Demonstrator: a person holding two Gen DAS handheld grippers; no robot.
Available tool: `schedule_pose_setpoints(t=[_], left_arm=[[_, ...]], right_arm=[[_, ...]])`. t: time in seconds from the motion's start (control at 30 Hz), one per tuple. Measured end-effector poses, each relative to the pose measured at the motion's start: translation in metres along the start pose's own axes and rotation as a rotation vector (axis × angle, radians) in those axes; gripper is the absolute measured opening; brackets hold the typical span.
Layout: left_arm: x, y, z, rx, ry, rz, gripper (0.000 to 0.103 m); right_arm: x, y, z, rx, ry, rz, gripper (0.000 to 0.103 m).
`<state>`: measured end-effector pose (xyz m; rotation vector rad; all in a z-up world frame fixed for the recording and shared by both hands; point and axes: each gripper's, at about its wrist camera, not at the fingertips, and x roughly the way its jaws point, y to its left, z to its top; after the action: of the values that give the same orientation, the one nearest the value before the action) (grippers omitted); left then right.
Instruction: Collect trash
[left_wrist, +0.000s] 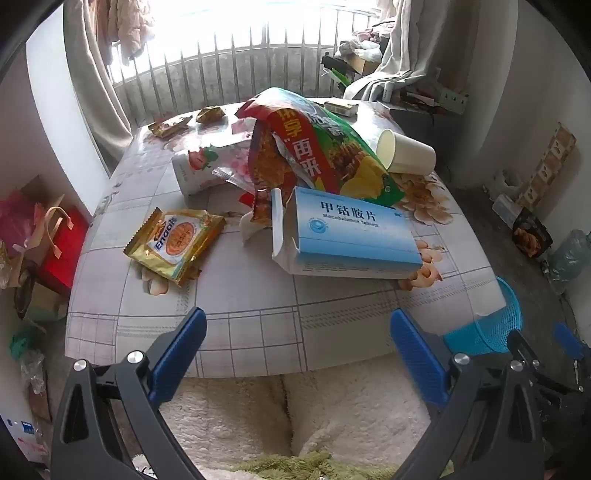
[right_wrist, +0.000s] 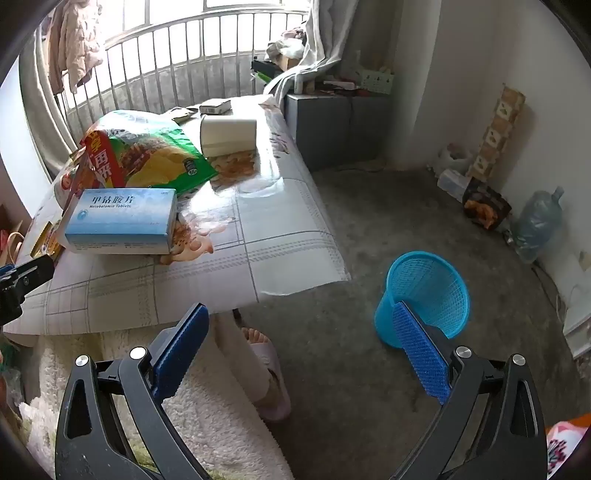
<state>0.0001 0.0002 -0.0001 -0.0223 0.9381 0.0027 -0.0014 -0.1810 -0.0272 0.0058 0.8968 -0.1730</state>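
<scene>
Hovering wide open and empty: left gripper (left_wrist: 298, 328) over the littered table (left_wrist: 258, 317), right gripper (right_wrist: 301, 325) beside the blue basket (right_wrist: 428, 280) on the floor.

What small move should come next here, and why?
Probably ease the left gripper forward toward the blue medicine box. Both grippers are open and empty, that box lies nearest on the table, and the blue basket waits empty on the floor.

Your desk (left_wrist: 258, 325) corner hides half the blue basket (left_wrist: 491, 325) in the left view. The chip bag (left_wrist: 317, 147) covers the wrappers behind it. The small box (right_wrist: 216, 106) print at the far edge is unreadable.
</scene>
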Motion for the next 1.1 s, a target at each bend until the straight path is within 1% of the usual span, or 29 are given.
schedule_pose_setpoints(t=[0.3, 0.33, 0.5, 1.1], left_arm=[[-0.002, 0.001, -0.001, 0.002, 0.003, 0.005, 0.097], [0.002, 0.008, -0.002, 0.000, 0.003, 0.007, 0.097], [0.002, 0.012, -0.003, 0.000, 0.006, 0.005, 0.097], [0.008, 0.011, -0.005, -0.017, 0.023, 0.011, 0.097]], right_arm=[[0.002, -0.002, 0.001, -0.003, -0.001, 0.008, 0.095], [0.001, -0.003, 0.001, -0.003, -0.002, 0.009, 0.095], [0.001, 0.001, 0.002, -0.005, -0.001, 0.007, 0.095], [0.008, 0.005, 0.000, -0.008, -0.001, 0.007, 0.095]])
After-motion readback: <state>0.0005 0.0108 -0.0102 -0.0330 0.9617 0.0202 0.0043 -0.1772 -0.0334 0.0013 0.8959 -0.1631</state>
